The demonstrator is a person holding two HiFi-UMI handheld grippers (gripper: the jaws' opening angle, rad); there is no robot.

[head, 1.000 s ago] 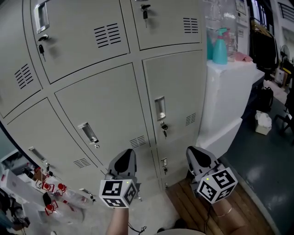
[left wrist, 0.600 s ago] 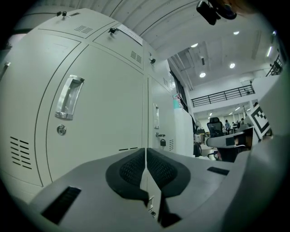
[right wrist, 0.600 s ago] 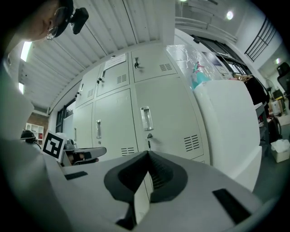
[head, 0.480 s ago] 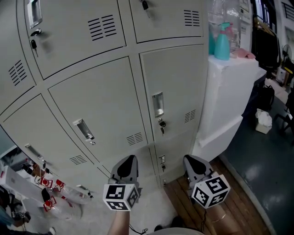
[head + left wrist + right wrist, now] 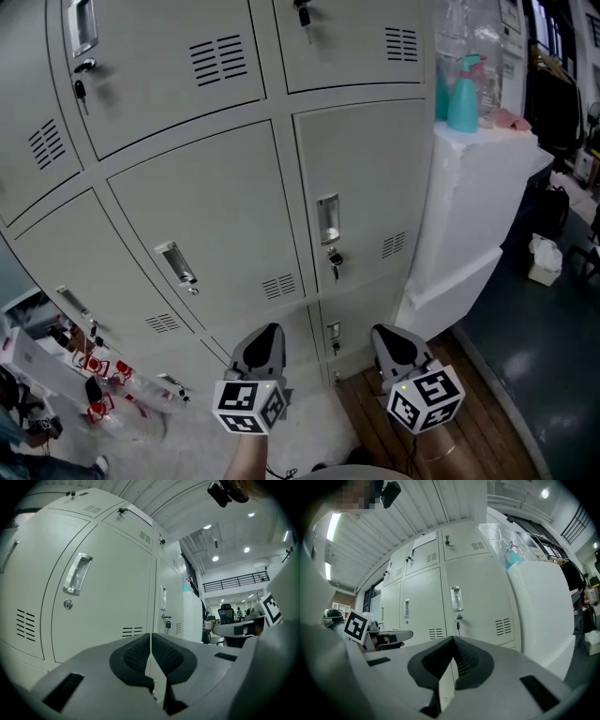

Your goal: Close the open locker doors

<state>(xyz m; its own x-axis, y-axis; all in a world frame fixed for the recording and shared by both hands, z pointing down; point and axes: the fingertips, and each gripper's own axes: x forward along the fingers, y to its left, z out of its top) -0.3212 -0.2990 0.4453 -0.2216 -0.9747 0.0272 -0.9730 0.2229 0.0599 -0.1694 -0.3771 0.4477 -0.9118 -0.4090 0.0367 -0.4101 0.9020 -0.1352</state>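
Pale grey steel locker bank fills the wall straight ahead of both tools. Every door I can see on it sits flush: the middle-row door with the chrome recessed handle, the door right of it with a small key hanging in its lock, and the vented ones above. No door leaf stands swung out anywhere in view, so my read is either this section is done or the open 1 is off-frame. Only doubtful spot is low left, where a heap of red-and-white bits and clear plastic sits by the bottom row. Can't tell if that is a locker interior or floor junk. Left gripper, grey with black ribbed pads, is clenched on nothing, pads meeting in a thin seam. Right gripper same: jaws fully together, empty. The 2 sit side by side, noses toward the bottom row, near the doors but not touching. Key relation: anything left to shut would lie down and to the left, so the left gripper is the nearer 1. Doors presumably hinge on an upright edge, so a push would go flat into the face, closed jaws as a blunt nose. Right of the bank stands a white cabinet with a teal spray bottle on top, well apart from either tool.
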